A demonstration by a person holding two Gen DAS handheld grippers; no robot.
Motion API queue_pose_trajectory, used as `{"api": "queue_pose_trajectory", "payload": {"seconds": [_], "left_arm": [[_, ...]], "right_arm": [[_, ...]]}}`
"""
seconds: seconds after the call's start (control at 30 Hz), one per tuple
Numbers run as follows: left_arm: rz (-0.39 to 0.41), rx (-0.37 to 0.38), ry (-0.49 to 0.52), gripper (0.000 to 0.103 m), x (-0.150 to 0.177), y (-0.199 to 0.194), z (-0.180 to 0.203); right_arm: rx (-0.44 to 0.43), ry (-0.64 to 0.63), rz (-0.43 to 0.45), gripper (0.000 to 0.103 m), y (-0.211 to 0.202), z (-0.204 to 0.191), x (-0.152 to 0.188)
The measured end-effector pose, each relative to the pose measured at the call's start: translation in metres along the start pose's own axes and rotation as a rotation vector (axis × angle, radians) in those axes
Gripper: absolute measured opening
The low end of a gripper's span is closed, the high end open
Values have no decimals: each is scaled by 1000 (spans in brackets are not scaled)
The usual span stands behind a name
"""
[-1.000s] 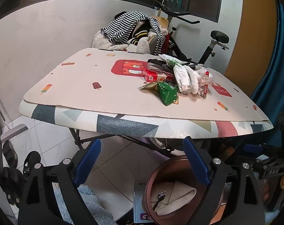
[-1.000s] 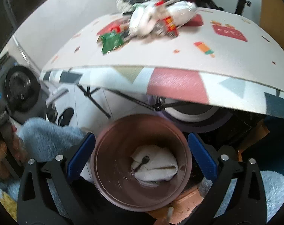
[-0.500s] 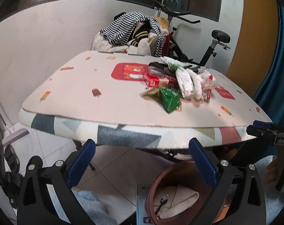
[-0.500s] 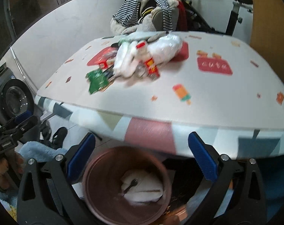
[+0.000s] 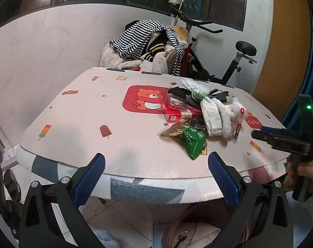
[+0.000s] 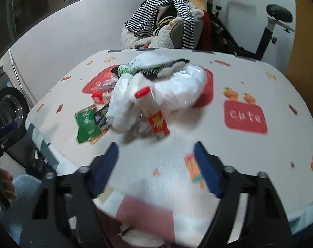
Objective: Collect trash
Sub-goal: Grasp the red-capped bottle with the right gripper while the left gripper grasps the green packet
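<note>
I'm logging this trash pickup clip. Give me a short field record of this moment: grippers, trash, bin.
left hand-held gripper: open, empty, at the table's near edge
right hand-held gripper: open, empty, over the table, pointed at the trash pile; view blurred
trash pile: green wrapper, red box, white plastic bag, red-and-white tube
bin: brown, on the floor under the table, something white inside
trash collected: cannot tell

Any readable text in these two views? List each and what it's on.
"cute": white letters on the red patch printed on the table mat; also seen in the left wrist view.
"Face": dark packet, partly covered.
Green wrapper: print too small to read.
Red box: code label, unreadable.
Red-capped tube: pattern blurred, unreadable.
</note>
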State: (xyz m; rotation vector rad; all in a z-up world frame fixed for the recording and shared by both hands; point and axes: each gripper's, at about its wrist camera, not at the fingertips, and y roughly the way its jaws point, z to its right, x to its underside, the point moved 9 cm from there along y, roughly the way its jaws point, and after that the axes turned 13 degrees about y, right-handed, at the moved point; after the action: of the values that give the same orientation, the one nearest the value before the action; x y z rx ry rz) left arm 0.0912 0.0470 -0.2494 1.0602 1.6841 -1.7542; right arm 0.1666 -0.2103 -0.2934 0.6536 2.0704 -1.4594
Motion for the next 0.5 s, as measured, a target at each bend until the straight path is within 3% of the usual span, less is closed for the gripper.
{"api": "queue_pose_trajectory", "payload": {"seconds": [0.03,0.27,0.43,0.47,0.5], "left_arm": [[-4,10,-4,97,0,2,1],[-54,43,-27,97,8,20,7],[-81,70,-46,97,12,29,11],[-83,77,-57,95,12,30,11],[-86,83,-65,86,12,32,11]], "right_arm": [[-2,-6,3,56,5,-2,-3],[-35,-18,-1,45,36,-13,-24],[-39,31,-24,30,53,-6,-27],[-42,42,-20,29,53,-5,-28],[-52,61,-13,25,50,-3,-29]]}}
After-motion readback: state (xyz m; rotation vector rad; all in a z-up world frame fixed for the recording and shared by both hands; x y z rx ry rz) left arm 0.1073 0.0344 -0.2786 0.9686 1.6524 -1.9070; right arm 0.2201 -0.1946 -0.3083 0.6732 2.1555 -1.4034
